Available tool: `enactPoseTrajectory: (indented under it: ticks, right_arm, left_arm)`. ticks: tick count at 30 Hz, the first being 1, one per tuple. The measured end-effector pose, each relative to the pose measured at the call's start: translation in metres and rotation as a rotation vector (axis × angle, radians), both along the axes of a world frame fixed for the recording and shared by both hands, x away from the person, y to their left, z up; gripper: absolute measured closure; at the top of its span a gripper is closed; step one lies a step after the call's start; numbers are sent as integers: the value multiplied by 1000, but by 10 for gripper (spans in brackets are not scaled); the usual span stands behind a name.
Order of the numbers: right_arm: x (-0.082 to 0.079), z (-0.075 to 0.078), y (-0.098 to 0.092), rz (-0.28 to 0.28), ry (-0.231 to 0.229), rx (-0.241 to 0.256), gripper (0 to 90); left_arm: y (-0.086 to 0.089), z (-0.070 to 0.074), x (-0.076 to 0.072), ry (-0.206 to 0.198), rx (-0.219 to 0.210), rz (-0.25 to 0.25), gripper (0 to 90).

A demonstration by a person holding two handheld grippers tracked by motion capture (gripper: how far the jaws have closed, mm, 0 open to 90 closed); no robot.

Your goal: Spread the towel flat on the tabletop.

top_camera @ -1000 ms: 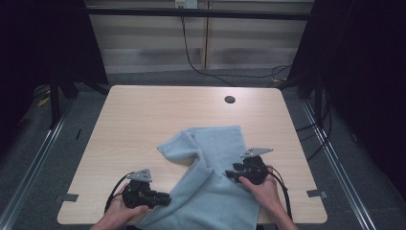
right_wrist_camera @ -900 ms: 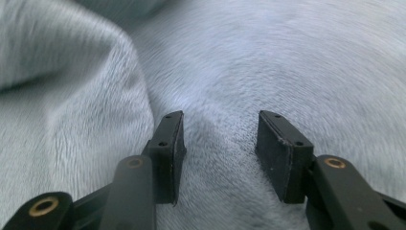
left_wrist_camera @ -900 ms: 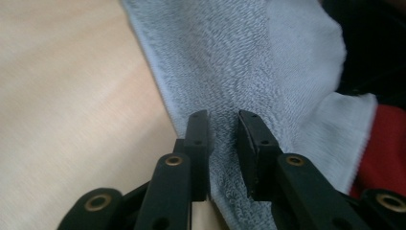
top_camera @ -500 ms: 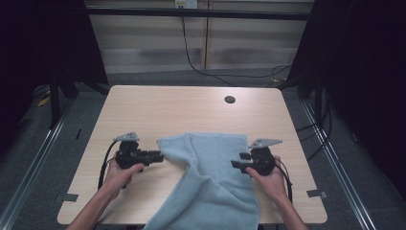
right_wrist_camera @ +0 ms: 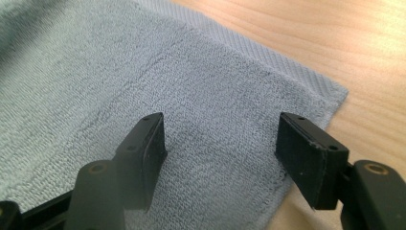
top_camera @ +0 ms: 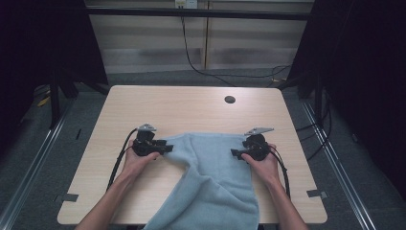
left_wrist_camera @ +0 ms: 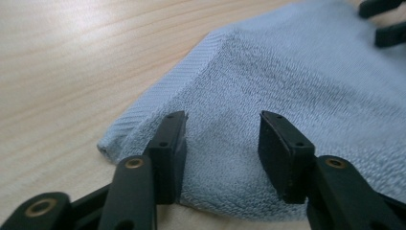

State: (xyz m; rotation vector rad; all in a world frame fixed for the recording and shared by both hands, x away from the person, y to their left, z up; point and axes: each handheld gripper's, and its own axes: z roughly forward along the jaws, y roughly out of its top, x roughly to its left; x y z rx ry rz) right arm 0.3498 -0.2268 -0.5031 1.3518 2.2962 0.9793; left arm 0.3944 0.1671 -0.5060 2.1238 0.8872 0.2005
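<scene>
Only towel (top_camera: 210, 177), table (top_camera: 182, 108), hole (top_camera: 230, 99).

A light wooden table (top_camera: 191, 108) with round corners stood on a grey floor (top_camera: 48, 143), and it had a small dark hole (top_camera: 230, 99) near its far right corner. Behind it was a pale wall (top_camera: 191, 43) with a black cable (top_camera: 191, 57) hanging down, and black curtains (top_camera: 43, 38) hung on both sides.

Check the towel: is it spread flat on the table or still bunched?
Partly spread. The towel lies flat between the left gripper and right gripper, both open, but a diagonal fold remains and its near end hangs over the table edge.
</scene>
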Motion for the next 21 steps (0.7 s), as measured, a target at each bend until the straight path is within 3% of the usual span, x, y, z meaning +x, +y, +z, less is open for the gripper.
enactPoseTrajectory:
  ticks: [1,2,3,6,7,9,10,11,12,13,14,15,16,17,19,20,21]
  right_arm:
    - [-3,0,5,7,-17,-50,414]
    - [-3,0,5,7,-17,-50,414]
    - [-7,1,9,27,-18,-42,573]
    - [-15,2,16,65,-14,-20,788]
    - [-17,3,17,75,-4,-8,822]
    - [-18,3,18,81,-11,25,843]
    - [-18,3,18,81,-11,25,843]
    - [-16,9,15,67,-30,90,844]
    - [-16,9,15,67,-30,90,844]
    - [-14,15,13,64,-49,124,844]
    - [-11,30,10,58,-85,161,844]
    - [-9,39,9,52,-108,164,842]
    - [-9,39,9,52,-108,164,842]
    - [-5,58,7,51,-149,197,837]
    - [-1,77,6,44,-197,227,834]
    - [-1,77,6,44,-197,227,834]
    - [3,94,7,42,-239,231,817]
  left_arm:
    - [-2,3,-4,-39,75,-12,733]
    - [-2,3,-4,-39,75,-12,788]
    - [-1,4,-9,-14,71,-28,840]
    - [4,5,-17,10,59,-49,873]
    - [12,5,-23,28,37,-47,876]
    - [25,11,-22,21,-35,-23,880]
    - [25,11,-22,21,-35,-23,881]
    - [39,25,-18,5,-134,6,881]
    - [39,25,-18,5,-134,6,882]
    - [46,33,-17,-8,-186,23,882]
    - [55,51,-14,-48,-239,40,883]
    - [60,60,-13,-55,-287,36,882]
    - [60,60,-13,-55,-287,36,882]
    - [63,69,-11,-67,-324,40,882]
    - [67,96,-6,-128,-329,49,882]
    - [67,96,-6,-128,-329,49,882]
    - [67,103,-4,-142,-335,56,882]
